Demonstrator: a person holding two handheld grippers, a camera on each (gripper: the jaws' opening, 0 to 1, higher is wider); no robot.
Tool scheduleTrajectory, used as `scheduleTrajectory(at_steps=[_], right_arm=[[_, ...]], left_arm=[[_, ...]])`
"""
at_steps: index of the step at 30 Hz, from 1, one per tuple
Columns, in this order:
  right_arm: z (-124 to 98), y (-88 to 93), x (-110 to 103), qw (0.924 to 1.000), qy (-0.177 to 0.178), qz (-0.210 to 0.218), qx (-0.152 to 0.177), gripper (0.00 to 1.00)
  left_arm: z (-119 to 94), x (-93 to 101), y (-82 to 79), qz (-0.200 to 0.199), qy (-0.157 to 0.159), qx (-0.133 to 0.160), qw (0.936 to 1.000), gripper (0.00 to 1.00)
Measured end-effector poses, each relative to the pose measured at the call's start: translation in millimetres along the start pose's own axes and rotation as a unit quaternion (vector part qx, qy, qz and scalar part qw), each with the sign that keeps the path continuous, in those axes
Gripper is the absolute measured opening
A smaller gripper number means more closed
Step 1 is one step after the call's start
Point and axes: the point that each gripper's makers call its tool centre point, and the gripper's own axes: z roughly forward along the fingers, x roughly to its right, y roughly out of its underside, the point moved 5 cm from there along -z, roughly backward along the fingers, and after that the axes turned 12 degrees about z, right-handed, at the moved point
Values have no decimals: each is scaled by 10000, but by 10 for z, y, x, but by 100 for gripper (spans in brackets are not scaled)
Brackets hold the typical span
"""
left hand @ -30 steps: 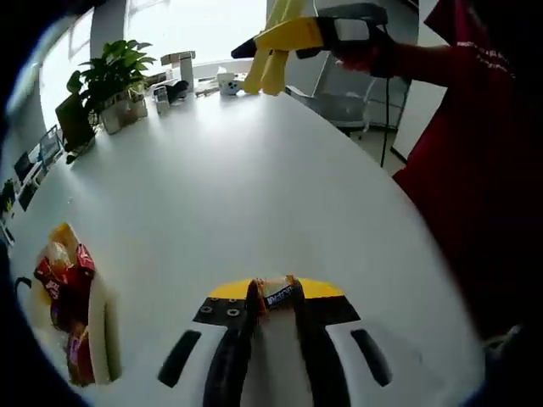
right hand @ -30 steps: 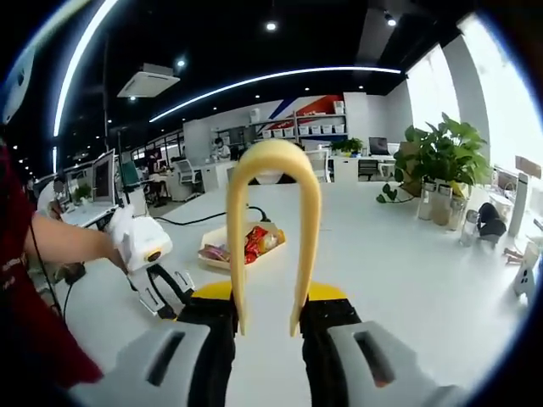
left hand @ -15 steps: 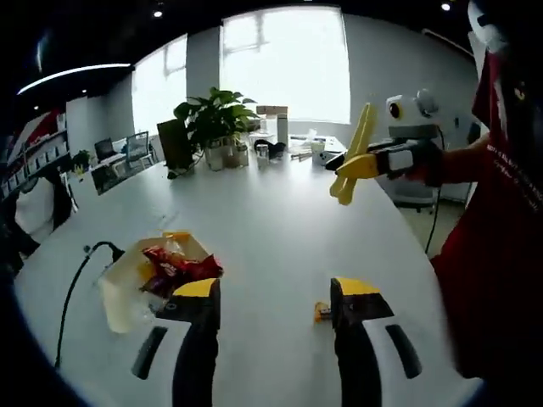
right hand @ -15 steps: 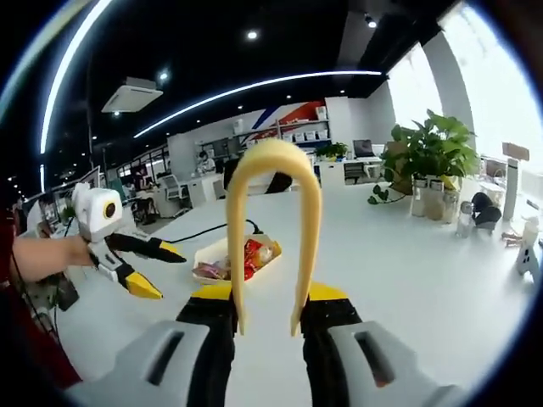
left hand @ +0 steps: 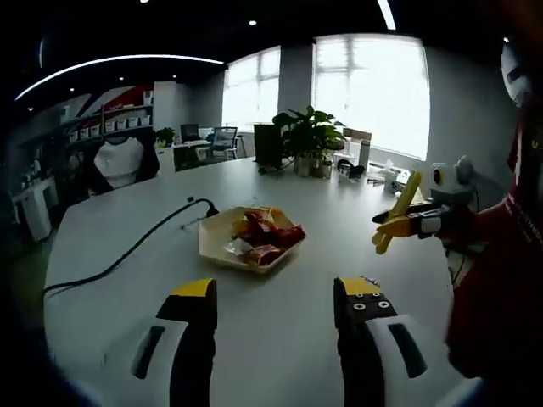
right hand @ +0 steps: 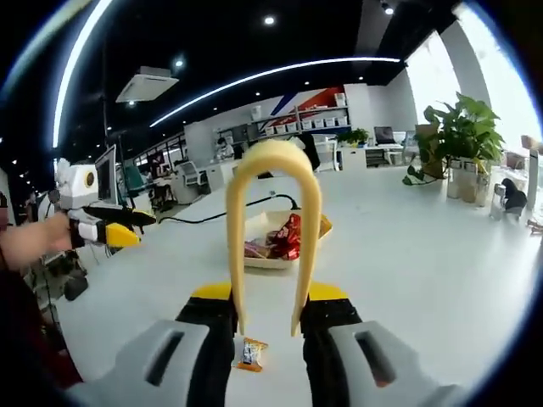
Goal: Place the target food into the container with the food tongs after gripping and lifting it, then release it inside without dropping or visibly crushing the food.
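My right gripper (right hand: 271, 298) is shut on the yellow food tongs (right hand: 273, 174), which stand up from its jaws as an arch with their tips pointing down. A small wrapped snack (right hand: 249, 354) lies on the white table just below the tong tips. Beyond it sits a shallow tray (right hand: 254, 261) with several red and orange snack packets. My left gripper (left hand: 273, 301) is open with nothing between its jaws, facing the same tray (left hand: 214, 248). A hand holds the left gripper (right hand: 109, 227) up at the left in the right gripper view. The tongs (left hand: 397, 219) also show at the right in the left gripper view.
A black cable (left hand: 140, 246) runs over the table to the left of the tray. Potted plants (left hand: 310, 136) (right hand: 462, 131) and small bottles stand at the table's far end. A person in a red top (left hand: 509, 254) stands at the right edge.
A second ago my left gripper was shut on the small wrapped snack; it has opened and risen, and the snack lies on the table. Both cameras have swung towards the tray.
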Motion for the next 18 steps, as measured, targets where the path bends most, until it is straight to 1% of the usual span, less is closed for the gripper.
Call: scheduleTrajectory(at_steps=[1, 3, 4, 6, 7, 9, 12, 13, 14, 15, 16, 17, 18], right_arm=[[22, 30, -2, 10000, 33, -4, -25, 26], [43, 65, -18, 10000, 58, -50, -51, 26], [53, 85, -30, 10000, 63, -27, -71, 26], [70, 117, -39, 9999, 113, -16, -115, 26], [101, 170, -55, 9996, 148, -14, -221, 26], [131, 226, -53, 9991, 233, -166, -307, 26], [176, 300, -50, 9987, 254, -184, -396, 26], [213, 398, -27, 9976, 297, -266, -564, 26], [221, 416, -24, 9975, 305, -257, -578, 26], [236, 482, -21, 9968, 275, -300, -683, 25], [232, 534, -2, 9954, 335, -409, -795, 24], [245, 435, -21, 9962, 211, -721, -446, 24], [248, 452, -34, 9942, 166, -893, -579, 22]], left_arm=[[-55, -13, 4, -40, -137, 58, 9999, 58], [-131, -37, 26, -119, -315, 80, 9994, 59], [-179, -58, 60, -234, -423, 92, 9988, 59], [-228, -70, 132, -378, -476, 2, 9982, 59], [-285, -98, 193, -415, -622, -45, 9972, 59], [-335, -97, 237, -450, -647, -120, 9968, 59], [-410, -88, 269, -421, -695, -195, 9965, 59], [-445, -86, 283, -431, -709, -229, 9963, 59], [-476, -86, 286, -423, -727, -238, 9962, 59], [-495, -88, 288, -422, -742, -243, 9961, 59], [-523, -95, 295, -424, -771, -253, 9958, 59], [-539, -99, 299, -418, -788, -263, 9957, 59], [-557, -98, 303, -417, -782, -269, 9957, 59]])
